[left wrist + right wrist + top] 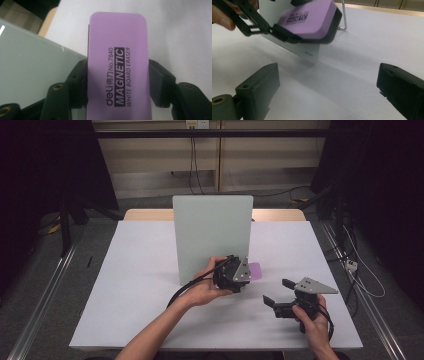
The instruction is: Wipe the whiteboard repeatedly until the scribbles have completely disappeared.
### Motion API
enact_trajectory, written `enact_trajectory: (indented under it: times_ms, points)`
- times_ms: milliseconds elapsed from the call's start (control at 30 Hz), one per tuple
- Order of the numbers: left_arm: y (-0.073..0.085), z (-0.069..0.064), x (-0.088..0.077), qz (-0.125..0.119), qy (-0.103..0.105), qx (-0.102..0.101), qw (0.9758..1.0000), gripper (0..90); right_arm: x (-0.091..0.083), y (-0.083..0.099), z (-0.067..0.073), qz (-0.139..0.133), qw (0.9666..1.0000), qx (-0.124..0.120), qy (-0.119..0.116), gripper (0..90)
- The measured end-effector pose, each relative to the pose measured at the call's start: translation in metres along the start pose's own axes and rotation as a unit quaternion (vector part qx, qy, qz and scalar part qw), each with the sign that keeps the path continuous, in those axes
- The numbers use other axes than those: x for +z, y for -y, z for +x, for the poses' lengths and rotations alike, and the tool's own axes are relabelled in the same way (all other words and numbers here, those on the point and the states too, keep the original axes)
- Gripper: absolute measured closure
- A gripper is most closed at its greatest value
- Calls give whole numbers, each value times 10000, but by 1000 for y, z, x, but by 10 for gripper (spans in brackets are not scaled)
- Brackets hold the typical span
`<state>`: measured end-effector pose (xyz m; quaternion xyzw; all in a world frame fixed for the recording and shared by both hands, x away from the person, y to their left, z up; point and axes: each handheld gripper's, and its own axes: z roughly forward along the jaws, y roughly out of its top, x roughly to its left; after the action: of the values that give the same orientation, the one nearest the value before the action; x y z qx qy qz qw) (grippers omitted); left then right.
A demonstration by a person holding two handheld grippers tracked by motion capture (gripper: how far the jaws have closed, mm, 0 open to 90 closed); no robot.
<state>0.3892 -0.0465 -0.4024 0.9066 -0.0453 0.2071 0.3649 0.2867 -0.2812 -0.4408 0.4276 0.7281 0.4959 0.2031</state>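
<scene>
**Purple eraser, held at board**

Item: whiteboard eraser (117, 67), clamped between left gripper (235, 274) jaws, lifted off the counter (140, 285), just beside upright whiteboard (210, 232). Right gripper (280, 292): jaws wide, empty, near counter's front edge.

High view: purple eraser (255, 270) mostly hidden behind left gripper (235, 274); only a small corner showed, print too small to read. Left gripper's fingers hidden by its own body and grey plate. Foot of the upright board (212, 237) partly covered by the left hand (204, 290).

Left gripper view: eraser's near end cut off by bottom edge; its dark underside barely visible along one side. Board (32, 65) cut off at left edge.

Right gripper view: board (294, 48) largely hidden behind eraser (309, 20) and cut off at top; eraser label blurred, unreadable. Right gripper's fingers (259, 90) cut off by bottom and right edges.
</scene>
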Motion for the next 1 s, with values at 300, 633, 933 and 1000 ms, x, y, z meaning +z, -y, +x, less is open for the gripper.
enact_trajectory:
  times_ms: [300, 633, 933, 1000]
  points:
    - [11, -26, 28, 420, 591, 224, 9971, 411, -1, 0, 0, 0, 10000, -7, -6, 43]
    - [25, 4, -29, 262, -223, -85, 9994, 413, 0, 0, 0, -3, 10000, -1, -3, 43]
    - [46, 24, -68, 37, -597, -455, 9972, 412, 4, -1, 1, 27, 10000, -23, 1, 43]
    - [44, 17, -57, 27, -434, -444, 9981, 412, 4, -1, 1, 28, 10000, -22, -9, 43]
